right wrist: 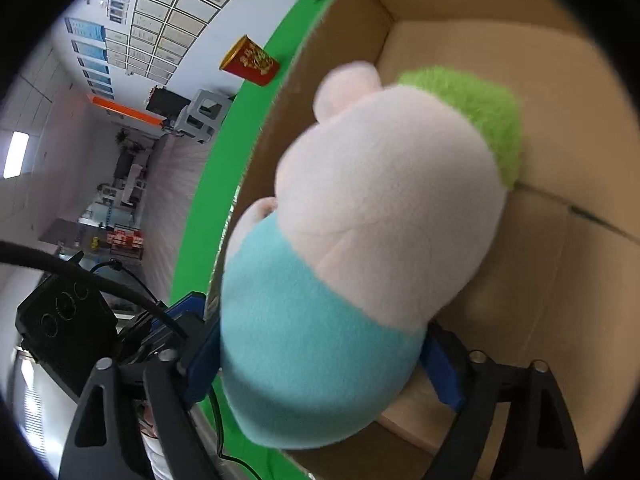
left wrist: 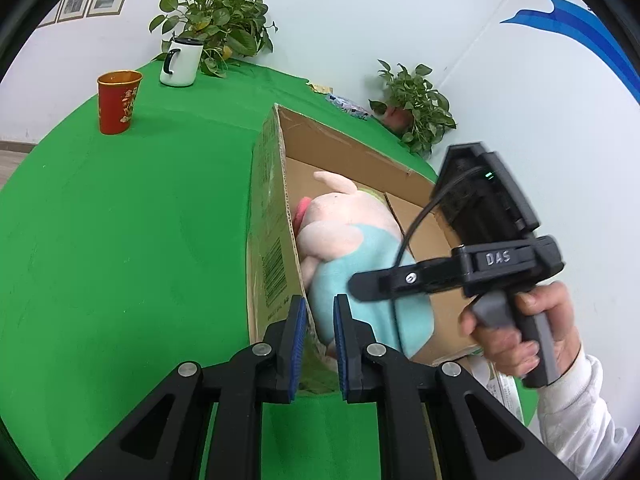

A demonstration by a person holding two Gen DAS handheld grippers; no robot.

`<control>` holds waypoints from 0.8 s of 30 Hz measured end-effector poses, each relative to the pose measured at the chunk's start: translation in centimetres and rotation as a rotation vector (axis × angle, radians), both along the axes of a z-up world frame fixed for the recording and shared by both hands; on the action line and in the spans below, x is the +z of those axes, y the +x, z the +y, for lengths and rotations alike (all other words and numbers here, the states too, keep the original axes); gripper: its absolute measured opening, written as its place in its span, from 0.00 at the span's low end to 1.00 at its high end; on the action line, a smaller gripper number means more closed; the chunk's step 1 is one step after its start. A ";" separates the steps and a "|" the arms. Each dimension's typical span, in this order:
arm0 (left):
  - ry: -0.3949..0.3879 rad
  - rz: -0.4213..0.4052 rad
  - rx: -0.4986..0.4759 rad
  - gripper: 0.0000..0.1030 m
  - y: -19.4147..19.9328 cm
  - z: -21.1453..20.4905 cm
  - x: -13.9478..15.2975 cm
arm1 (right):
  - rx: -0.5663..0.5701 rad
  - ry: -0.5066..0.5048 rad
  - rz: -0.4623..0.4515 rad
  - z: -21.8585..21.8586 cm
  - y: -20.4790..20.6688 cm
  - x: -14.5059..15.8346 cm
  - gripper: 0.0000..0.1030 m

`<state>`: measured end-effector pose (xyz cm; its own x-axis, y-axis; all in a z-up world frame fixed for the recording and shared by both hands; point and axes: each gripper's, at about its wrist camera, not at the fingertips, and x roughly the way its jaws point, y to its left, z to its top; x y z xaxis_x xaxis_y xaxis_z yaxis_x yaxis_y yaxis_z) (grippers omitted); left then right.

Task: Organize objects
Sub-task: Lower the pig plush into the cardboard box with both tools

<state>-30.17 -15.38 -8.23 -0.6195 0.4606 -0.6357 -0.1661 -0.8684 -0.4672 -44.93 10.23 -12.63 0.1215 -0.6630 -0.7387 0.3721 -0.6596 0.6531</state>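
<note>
Two blue ribbed pads on black fingers (left wrist: 298, 344) are seen at the front of the left gripper (left wrist: 320, 344), set a narrow gap apart with nothing held between them. They are poised at the near corner of one open cardboard box (left wrist: 268, 216), whose corrugated edge and printed barcode side are visible.

The right gripper (right wrist: 320, 364) is closed around one plush pig (right wrist: 360, 240), its two blue pads pressed against either side of the toy's turquoise body. The toy is soft and rounded, with pale pink fleece for the head and ears, a turquoise garment below, and a red patch seen in the left wrist view (left wrist: 348, 248). It is held inside the box, over the brown cardboard floor. One fuzzy lime-green item (right wrist: 480, 120) is partly hidden behind the pig's head; what it is cannot be told.

The right gripper's black handle is gripped by a hand (left wrist: 520, 328) in a white sleeve, seen from the left camera.

The box is placed on a surface (left wrist: 120, 240) covered in smooth bright green cloth. On it, well apart from the box, are found one red paper cup (left wrist: 118, 102) with gold print and one white mug (left wrist: 182, 62) with a dark handle. Two leafy potted plants (left wrist: 216, 20) are set along the far edge by the white wall.
</note>
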 end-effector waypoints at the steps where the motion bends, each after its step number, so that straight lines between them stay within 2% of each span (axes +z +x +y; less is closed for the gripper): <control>1: -0.008 0.001 0.001 0.12 0.0 0.1 0.0 | -0.002 -0.029 -0.015 0.0 0.0 -0.4 0.88; 5: -0.054 -0.029 0.002 0.12 -0.3 0.7 -0.5 | -0.015 -0.117 -0.033 0.3 0.0 -1.5 0.90; 8: -0.091 -0.035 0.008 0.12 -0.2 1.3 -0.8 | -0.025 -0.109 0.005 1.5 0.5 -0.8 0.92; 18: -0.103 -0.028 0.027 0.11 -0.1 1.3 -1.2 | -0.069 0.110 0.188 2.6 3.2 3.0 0.93; 24: -0.079 -0.029 0.028 0.11 -0.2 0.8 -1.3 | -0.110 0.246 0.316 2.8 4.9 4.5 0.93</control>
